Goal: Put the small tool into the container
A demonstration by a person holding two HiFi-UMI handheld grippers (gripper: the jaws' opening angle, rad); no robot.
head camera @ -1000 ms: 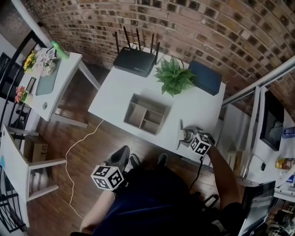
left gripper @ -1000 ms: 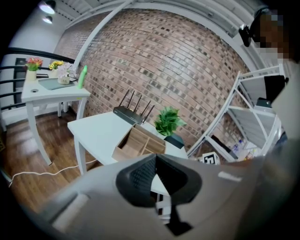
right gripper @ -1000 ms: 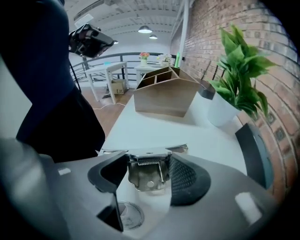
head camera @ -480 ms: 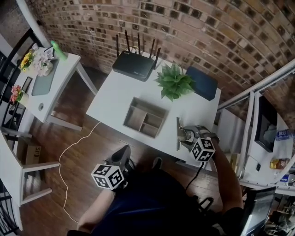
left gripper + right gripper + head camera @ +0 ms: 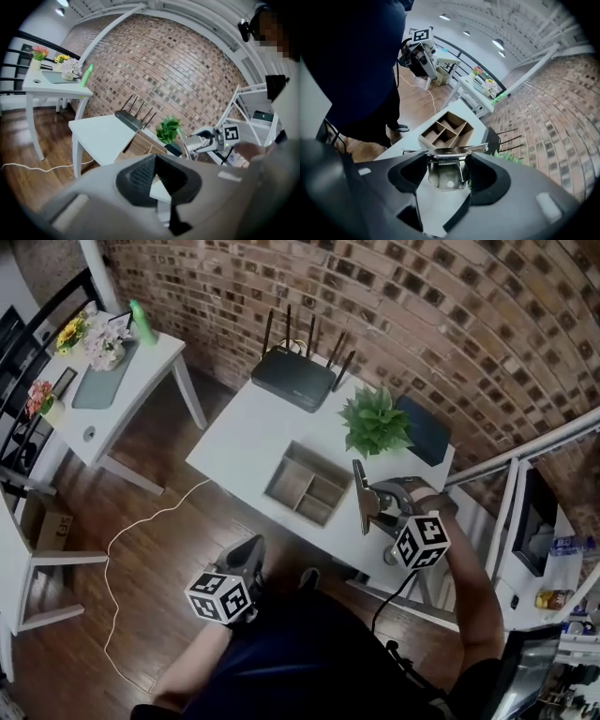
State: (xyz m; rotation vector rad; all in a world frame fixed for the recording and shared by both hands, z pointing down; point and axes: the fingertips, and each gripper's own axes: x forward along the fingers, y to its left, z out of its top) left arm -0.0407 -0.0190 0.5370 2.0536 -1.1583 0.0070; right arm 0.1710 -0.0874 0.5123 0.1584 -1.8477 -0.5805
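small tool is clamped in our right gripper, held over the white table just right of the wooden container. our left gripper is closed on nothing, low, off the table.

We see a silvery metal tool, a brown wooden container, a white table, a green plant, a black router, a dark blue pad, and a red-brown brick wall with pale mortar lines.
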